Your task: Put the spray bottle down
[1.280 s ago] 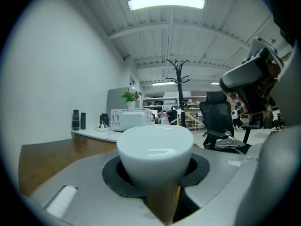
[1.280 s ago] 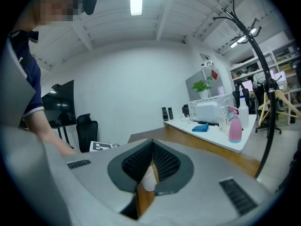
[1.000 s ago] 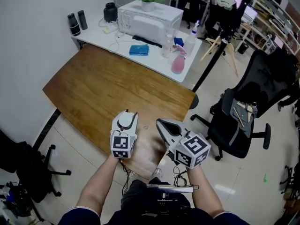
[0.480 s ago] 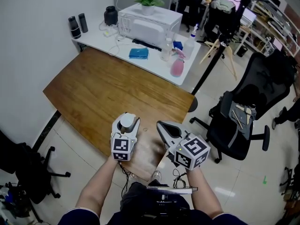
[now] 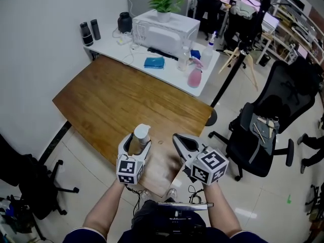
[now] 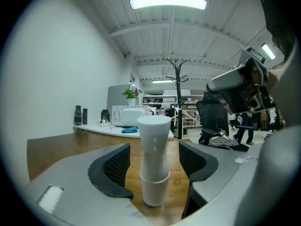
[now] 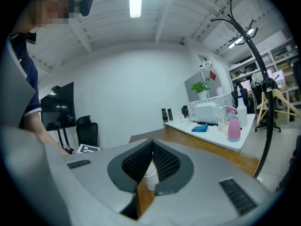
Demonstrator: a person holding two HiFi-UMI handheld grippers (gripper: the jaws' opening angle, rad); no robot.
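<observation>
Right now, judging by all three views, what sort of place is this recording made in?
Probably a shared office or lab workroom: a black office chair stands beside the wooden table, and a microwave with a potted plant on top sits on a white side table.

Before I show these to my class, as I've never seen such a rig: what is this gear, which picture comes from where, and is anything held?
No robot here: a person holds hand-operated tongs in each hand. One picture comes from a camera on the person's head, looking down; the other two come from cameras riding on each tool. The left tongs are opening around a white spray bottle, which stands upright on the wooden table, a gap on each side, so it is set down, not held. The right tongs are shut and empty. Behind, a white desk carries a microwave and a pink spray bottle.
</observation>
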